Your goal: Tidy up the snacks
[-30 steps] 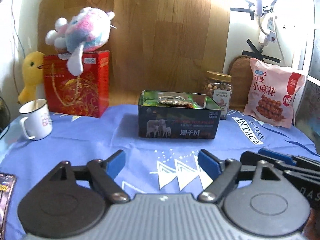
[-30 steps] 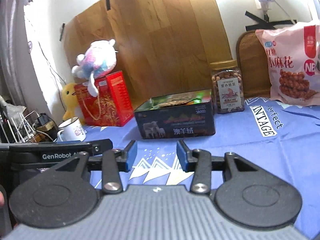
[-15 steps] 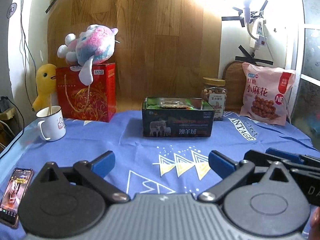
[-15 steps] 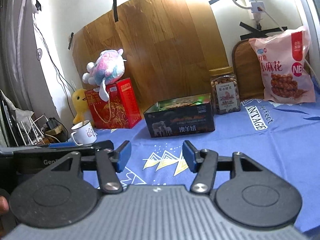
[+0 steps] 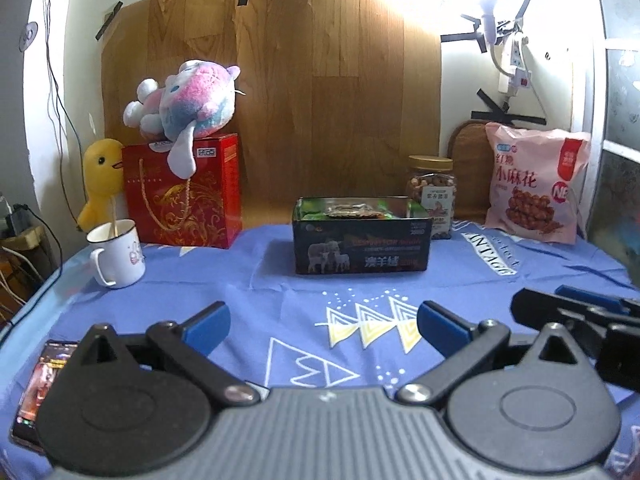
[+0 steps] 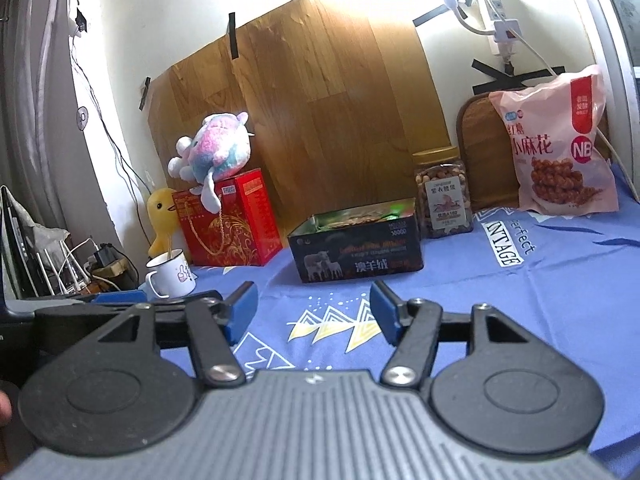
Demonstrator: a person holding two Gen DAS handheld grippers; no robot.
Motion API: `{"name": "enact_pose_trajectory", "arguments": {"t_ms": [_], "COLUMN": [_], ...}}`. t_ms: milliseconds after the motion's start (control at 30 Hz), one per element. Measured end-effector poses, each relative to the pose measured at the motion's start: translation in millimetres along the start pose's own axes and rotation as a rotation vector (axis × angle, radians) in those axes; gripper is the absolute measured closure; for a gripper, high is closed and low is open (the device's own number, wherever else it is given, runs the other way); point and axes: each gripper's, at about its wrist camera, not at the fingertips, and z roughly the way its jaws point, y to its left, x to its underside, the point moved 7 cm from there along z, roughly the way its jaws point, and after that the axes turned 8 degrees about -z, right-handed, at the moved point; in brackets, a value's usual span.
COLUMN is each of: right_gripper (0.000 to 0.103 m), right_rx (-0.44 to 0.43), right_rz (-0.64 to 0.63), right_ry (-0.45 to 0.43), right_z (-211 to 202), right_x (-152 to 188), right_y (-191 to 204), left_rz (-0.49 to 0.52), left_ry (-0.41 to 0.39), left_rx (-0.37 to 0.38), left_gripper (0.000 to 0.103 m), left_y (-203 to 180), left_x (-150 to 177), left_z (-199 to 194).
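Left wrist view: my left gripper point(image 5: 322, 326) stood spread wide, empty, having just been opening. Snack tin point(image 5: 362, 246) at twelve o'clock on the blue-clothed bench point(image 5: 280, 300); nut jar point(image 5: 432, 196) and pink snack bag point(image 5: 534, 188) at one and two; mug point(image 5: 118, 254) at ten; phone point(image 5: 42, 384) at eight.

Right wrist view: my right gripper point(image 6: 314, 314) had its fingers apart, nothing between, jaws lately opening. Tin point(image 6: 356, 246) at twelve, jar point(image 6: 442, 198) beside it, bag point(image 6: 560, 148) at two.

Tin point(image 5: 362, 249): I see it dark, open, centre of counter, packets inside.
Jar point(image 5: 432, 196): nuts, upright, just right behind tin.
Bag point(image 5: 536, 188): pink, propped far right.
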Motion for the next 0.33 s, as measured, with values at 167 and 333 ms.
{"name": "enact_pose_trajectory", "arguments": {"t_ms": [167,333], "right_gripper": [0.038,0.038], "right_rx": [0.001,0.005], "right_rz": [0.019,0.024], "right_ry": [0.011,0.013], "right_z": [1.5,1.1], "right_x": [2.5,3.9], "right_y": [-2.4,-4.0], "left_rz": [-0.027,-0.025], "left_ry": [0.015,0.02], "left_rx": [0.013,0.031], "left_gripper": [0.0,0.0], "left_y": [2.7,2.2], "left_x": [4.0,5.2], "left_z": [3.2,4.0]}}
